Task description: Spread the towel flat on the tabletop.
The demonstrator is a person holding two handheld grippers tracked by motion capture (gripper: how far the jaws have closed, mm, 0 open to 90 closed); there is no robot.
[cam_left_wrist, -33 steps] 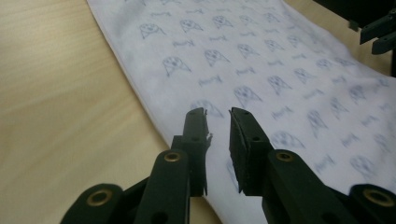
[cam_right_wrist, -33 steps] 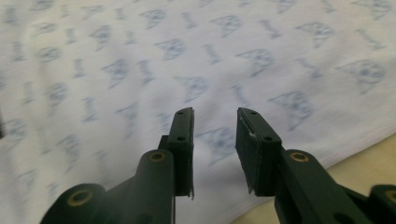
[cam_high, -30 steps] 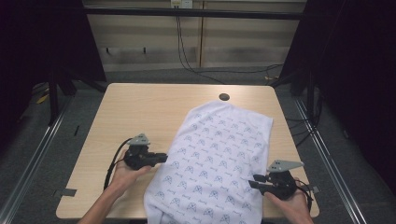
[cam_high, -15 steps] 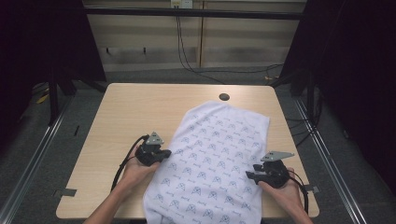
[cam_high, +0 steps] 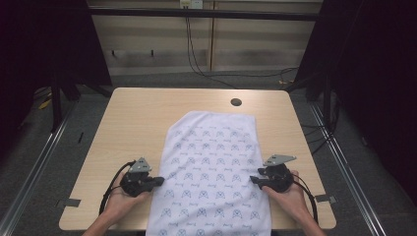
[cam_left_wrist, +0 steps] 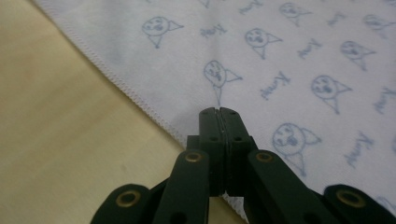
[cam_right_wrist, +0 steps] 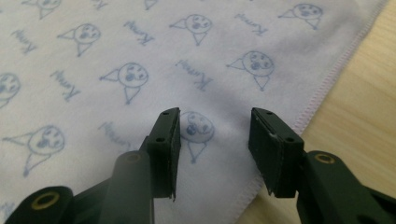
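Note:
A white cloth (cam_high: 211, 167) printed with small blue faces lies flat down the middle of the wooden table (cam_high: 137, 118), its near end hanging over the front edge. My left gripper (cam_high: 158, 181) sits at the cloth's left edge with its jaws shut together. In the left gripper view the closed tips (cam_left_wrist: 219, 112) rest over the hemmed edge of the cloth (cam_left_wrist: 280, 56), and no fold shows between them. My right gripper (cam_high: 254, 179) is at the cloth's right edge. Its jaws (cam_right_wrist: 215, 126) stand open above the cloth (cam_right_wrist: 140, 46) and have just been opening, with nothing pinched.
A round cable hole (cam_high: 236, 102) lies near the table's far edge, beyond the cloth. Bare wood runs down both sides of the cloth. Metal frame rails flank the table, and cables hang along the back wall.
The cloth's far end swung left, so it now lies straight. My left gripper pulled back toward the near edge. My right gripper shifted slightly inward onto the cloth's edge.

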